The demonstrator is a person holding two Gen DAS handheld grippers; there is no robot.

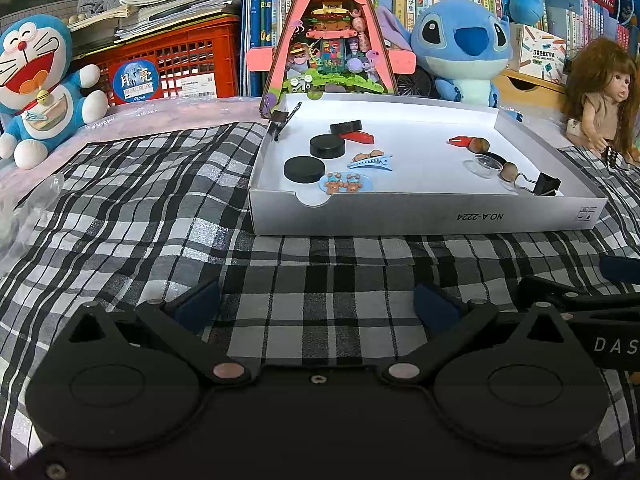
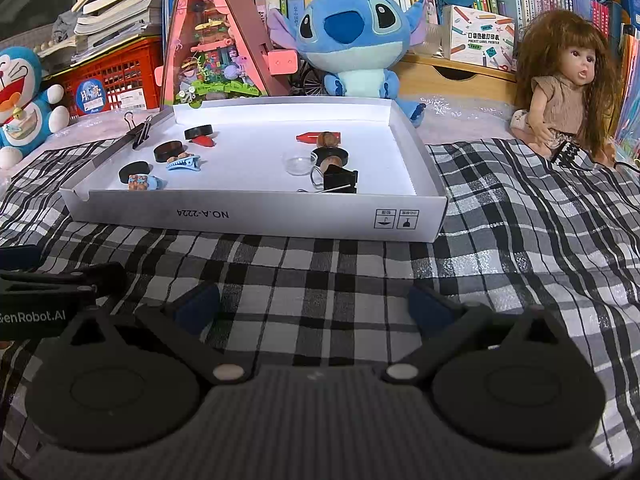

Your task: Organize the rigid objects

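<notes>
Nearest us, both grippers sit low over the checked cloth (image 1: 120,208). Our left gripper (image 1: 318,306) has its fingers spread wide, nothing between them; our right gripper (image 2: 316,304) is likewise splayed and empty. Bare cloth runs from both toward 12 o'clock up to the near wall of the white box lid (image 2: 256,216). Inside the lid, three black discs (image 1: 305,169) lie toward 11 o'clock beside a blue hair clip (image 1: 370,162), and a black binder clip (image 2: 340,182) rests near the front wall. Another binder clip (image 2: 140,130) grips the lid's left rim. Beyond the far rim sits a blue plush toy (image 2: 352,36), with a doll (image 2: 568,92) at 2 o'clock.
</notes>
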